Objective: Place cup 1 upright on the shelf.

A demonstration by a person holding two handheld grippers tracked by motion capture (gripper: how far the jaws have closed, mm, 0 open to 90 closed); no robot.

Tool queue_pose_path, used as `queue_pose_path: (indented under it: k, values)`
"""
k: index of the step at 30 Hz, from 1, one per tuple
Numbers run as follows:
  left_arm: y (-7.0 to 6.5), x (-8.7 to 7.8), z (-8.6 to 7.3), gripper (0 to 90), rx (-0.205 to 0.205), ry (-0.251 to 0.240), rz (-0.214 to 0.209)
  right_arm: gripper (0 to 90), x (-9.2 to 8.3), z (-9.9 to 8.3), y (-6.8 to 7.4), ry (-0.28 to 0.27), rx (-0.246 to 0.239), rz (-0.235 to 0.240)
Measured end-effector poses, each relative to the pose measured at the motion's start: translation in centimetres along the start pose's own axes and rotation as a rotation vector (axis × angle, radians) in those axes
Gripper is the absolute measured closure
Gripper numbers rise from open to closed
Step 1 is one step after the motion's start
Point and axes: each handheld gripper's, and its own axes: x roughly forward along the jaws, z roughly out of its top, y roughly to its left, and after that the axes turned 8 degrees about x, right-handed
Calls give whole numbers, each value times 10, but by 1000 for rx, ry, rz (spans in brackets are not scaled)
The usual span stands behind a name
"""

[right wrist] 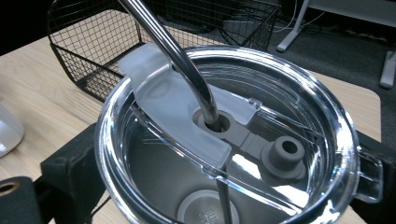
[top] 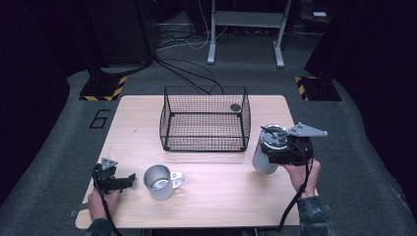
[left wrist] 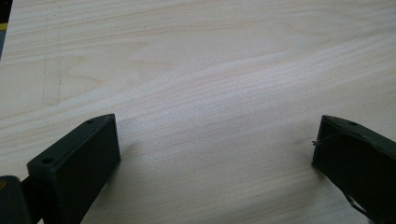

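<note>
A steel tumbler (top: 265,152) with a clear lid (right wrist: 303,93) and a bent metal straw (right wrist: 177,51) is at the table's right side. My right gripper (top: 273,153) is shut on it, one black jaw on each side of its body. I cannot tell whether its base touches the table. A steel mug (top: 159,182) with a handle stands at the front left; its rim also shows as a pale edge (right wrist: 7,133). My left gripper (top: 131,179) lies just left of the mug, apart from it. In the left gripper view, that gripper (left wrist: 215,140) is open over bare wood.
A black wire basket (top: 205,119) stands at the table's middle back, with a small dark round thing (top: 235,107) in its far right corner; the basket (right wrist: 93,42) is just beyond the tumbler. The wooden table (top: 221,196) ends close behind my hands.
</note>
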Motion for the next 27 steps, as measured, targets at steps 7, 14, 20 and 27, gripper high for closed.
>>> queue_pose_path:
  k: [7, 14, 20, 27]
  values:
    - [0, 0, 0, 3, 0, -4, 3, 33, 1, 6, 6, 1, -15, 17]
    - [0, 0, 0, 3, -1, -1, 0, 33, 3, 10, 9, 1, -9, 47]
    - [0, 0, 0, 4, 0, -2, 1, 33, 5, 14, 14, 7, -18, 58]
    - [0, 0, 0, 3, 1, 1, -1, 33, 9, 19, 19, 19, -36, 74]
